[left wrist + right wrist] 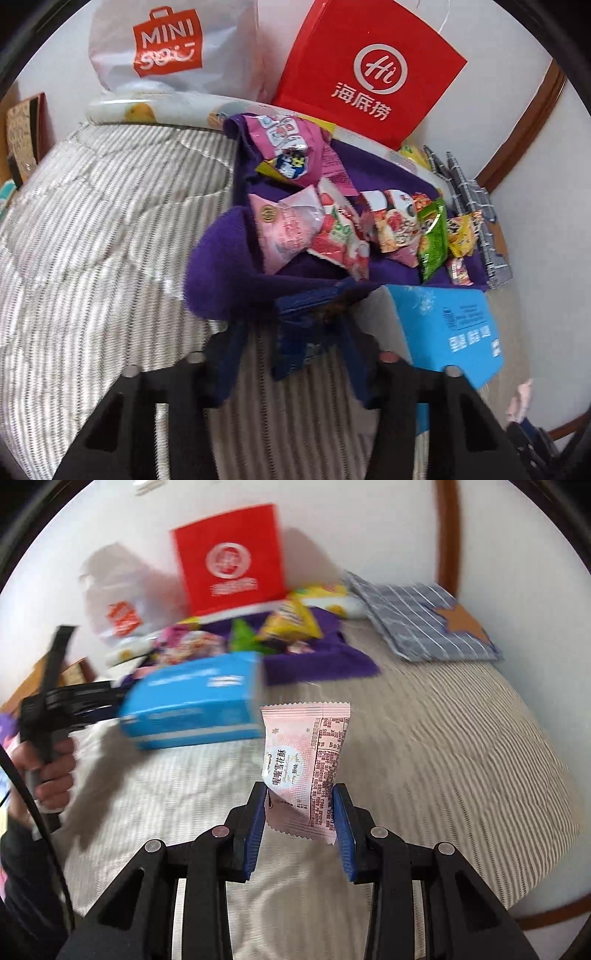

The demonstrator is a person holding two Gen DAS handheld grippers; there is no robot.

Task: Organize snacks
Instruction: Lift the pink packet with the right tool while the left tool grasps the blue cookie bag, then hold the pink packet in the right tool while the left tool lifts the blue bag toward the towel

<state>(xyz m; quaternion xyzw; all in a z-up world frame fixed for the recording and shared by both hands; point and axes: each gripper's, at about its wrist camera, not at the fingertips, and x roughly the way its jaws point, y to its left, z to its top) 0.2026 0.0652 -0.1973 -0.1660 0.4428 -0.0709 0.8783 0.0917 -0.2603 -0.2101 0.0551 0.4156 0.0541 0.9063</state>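
My right gripper [300, 808] is shut on a pink snack packet [306, 760] and holds it upright above the striped bed cover. My left gripper [314, 325] is shut on the end of a blue box [447, 328], which also shows in the right wrist view [192, 701] held in the air at the left. A pile of loose snack packets [332, 221] lies on a purple cloth [221, 273] beyond the left gripper. The pile also shows in the right wrist view [258, 635].
A red paper bag [369, 70] and a white Miniso bag [166, 44] lean on the wall behind the snacks. A grey striped pillow [417, 620] lies at the back right. The striped bed cover [92, 229] spreads to the left. A wooden frame [524, 122] curves along the wall.
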